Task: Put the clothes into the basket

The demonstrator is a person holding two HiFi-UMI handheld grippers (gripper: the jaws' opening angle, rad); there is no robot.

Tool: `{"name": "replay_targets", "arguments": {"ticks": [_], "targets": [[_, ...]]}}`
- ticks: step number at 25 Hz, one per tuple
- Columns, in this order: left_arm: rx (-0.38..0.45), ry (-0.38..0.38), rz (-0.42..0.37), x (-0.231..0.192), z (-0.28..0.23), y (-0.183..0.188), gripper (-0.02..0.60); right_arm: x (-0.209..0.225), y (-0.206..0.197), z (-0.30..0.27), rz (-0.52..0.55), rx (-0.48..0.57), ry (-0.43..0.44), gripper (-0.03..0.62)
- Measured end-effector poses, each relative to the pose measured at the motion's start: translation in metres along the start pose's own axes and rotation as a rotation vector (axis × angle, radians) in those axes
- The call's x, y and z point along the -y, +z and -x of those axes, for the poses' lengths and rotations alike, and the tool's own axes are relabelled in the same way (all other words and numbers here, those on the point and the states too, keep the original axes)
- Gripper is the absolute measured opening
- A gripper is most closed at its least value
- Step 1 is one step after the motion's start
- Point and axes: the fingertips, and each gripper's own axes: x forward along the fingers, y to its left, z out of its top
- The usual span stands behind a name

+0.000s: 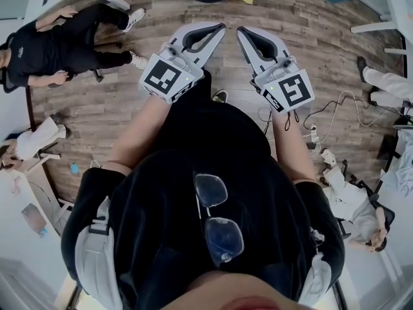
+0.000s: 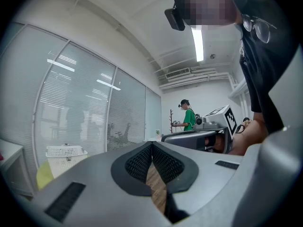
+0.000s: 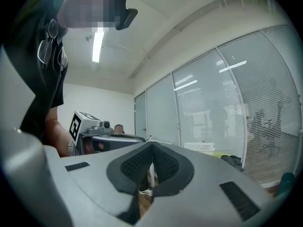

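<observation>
Left tool (image 1: 218, 28) and right tool (image 1: 241, 31) are held level above the wooden floor (image 1: 290, 24), with their tips near each other but not touching. Each tool has its jaws closed together and nothing between them. The white basket (image 3: 199, 147) stands far off at a yellow-green table (image 3: 221, 154) beside the glass partition (image 3: 208, 103). Dark clothes (image 3: 232, 161) lie on that table just right of the basket, well apart from both tools.

We see matt grey plastic on left gripper (image 1: 222, 26) & right gripper (image 1: 240, 30); ribbed blk pads (image 2: 137, 164); wood-plank floor (image 1: 310, 37); perforated wht plastic basket (image 2: 66, 151).
</observation>
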Motion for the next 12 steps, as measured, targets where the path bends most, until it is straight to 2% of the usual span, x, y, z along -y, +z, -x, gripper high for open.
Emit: {"name": "replay_targets", "arguments": {"ticks": [12], "targets": [[0.026, -0.072, 0.019, -0.068, -0.042, -0.002, 0.009, 0.062, 0.001, -0.056, 0.002, -0.027, -0.048, 0.025]]}}
